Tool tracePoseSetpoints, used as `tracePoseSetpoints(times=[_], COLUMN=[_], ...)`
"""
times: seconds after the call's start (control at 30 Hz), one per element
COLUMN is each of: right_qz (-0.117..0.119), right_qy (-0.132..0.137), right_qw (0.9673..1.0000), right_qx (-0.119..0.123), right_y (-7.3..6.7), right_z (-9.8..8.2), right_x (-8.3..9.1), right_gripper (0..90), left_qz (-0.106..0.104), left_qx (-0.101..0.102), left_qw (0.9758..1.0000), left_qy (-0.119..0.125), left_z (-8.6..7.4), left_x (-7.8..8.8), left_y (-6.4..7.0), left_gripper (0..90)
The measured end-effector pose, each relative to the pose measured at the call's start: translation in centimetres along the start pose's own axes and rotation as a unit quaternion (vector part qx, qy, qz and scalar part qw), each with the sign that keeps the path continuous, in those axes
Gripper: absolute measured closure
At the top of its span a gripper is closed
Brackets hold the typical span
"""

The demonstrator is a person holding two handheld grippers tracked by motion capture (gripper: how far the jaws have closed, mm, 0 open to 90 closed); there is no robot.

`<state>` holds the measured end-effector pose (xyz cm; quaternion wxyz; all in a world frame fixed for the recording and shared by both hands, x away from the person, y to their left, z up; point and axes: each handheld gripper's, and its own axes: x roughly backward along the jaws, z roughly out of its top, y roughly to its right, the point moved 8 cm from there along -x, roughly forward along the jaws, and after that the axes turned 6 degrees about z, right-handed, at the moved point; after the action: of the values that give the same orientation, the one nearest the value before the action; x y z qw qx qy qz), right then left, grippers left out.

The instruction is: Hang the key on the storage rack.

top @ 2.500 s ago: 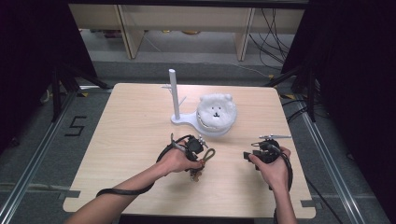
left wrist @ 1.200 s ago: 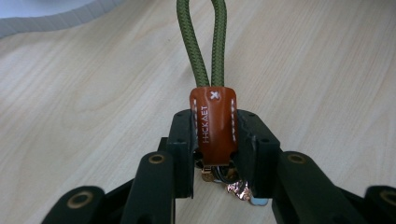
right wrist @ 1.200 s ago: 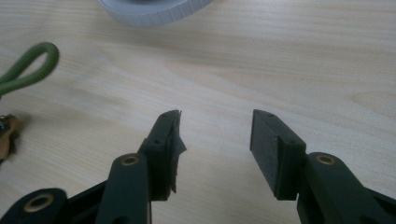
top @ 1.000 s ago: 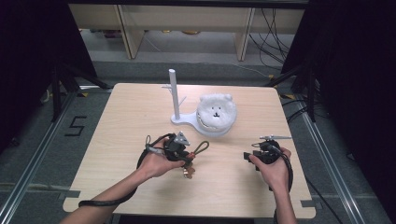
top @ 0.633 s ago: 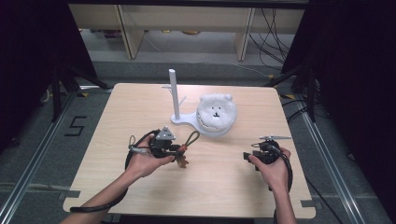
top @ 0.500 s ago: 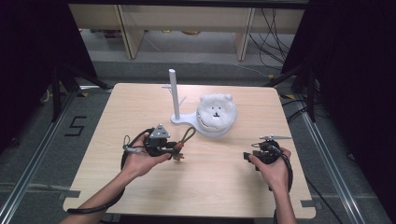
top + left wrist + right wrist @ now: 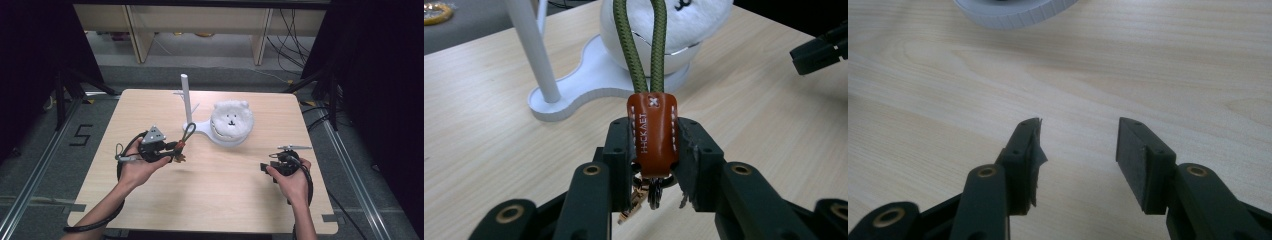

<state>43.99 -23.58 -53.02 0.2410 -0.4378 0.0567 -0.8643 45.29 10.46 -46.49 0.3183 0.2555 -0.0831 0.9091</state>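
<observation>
The left claw (image 7: 651,150) grips a keychain (image 7: 651,132) by its leather tab, the green loop (image 7: 188,132) pointing toward the white stand's post (image 7: 185,100), just beyond it on the desk (image 7: 210,195). The right claw (image 7: 1078,150) rests open and empty, well apart.

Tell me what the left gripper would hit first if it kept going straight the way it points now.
Probably the white stand: the left gripper, shut on the keychain strap, points at its base, with the bear-faced white ball just behind. The strap's green loop would likely touch first; depth is unclear.
</observation>
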Motion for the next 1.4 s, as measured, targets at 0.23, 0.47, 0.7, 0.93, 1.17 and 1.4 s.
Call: tracePoseSetpoints(times=[0.23, 0.47, 0.7, 0.93, 1.17, 1.4], right_qz=[-0.001, 0.000, -0.005, -0.007, -0.008, -0.008], right_qy=[0.000, 0.005, 0.003, 0.004, 0.004, 0.004], right_qw=[1.0000, 1.0000, 1.0000, 0.9999, 0.9999, 0.9999], right_qx=[-0.001, -0.004, -0.004, 0.010, 0.010, 0.010], right_y=[0.0, -0.2, -0.2, 0.0, 0.1, 0.1], right_z=[0.0, 0.1, 0.1, 0.0, 0.0, 0.0], right_x=[0.0, 0.0, 0.1, 0.1, 0.1, 0.1], right_gripper=[53.3, 53.1, 53.1, 53.0, 52.9, 52.8], left_qz=[0.018, 0.038, 0.051, 0.057, 0.062, 0.066], left_qx=[0.010, 0.019, 0.031, 0.038, 0.042, 0.045], left_qw=[0.9997, 0.9987, 0.9973, 0.9962, 0.9952, 0.9942], left_qy=[0.016, 0.029, 0.042, 0.054, 0.063, 0.071], left_z=[0.4, 0.9, 1.5, 2.2, 2.8, 3.4], left_x=[0.7, 1.3, 1.6, 1.9, 2.1, 2.3], left_y=[-1.4, -2.9, -3.8, -4.7, -5.1, -5.5], left_gripper=[68.0, 68.0, 68.0, 68.0, 68.0, 68.0])
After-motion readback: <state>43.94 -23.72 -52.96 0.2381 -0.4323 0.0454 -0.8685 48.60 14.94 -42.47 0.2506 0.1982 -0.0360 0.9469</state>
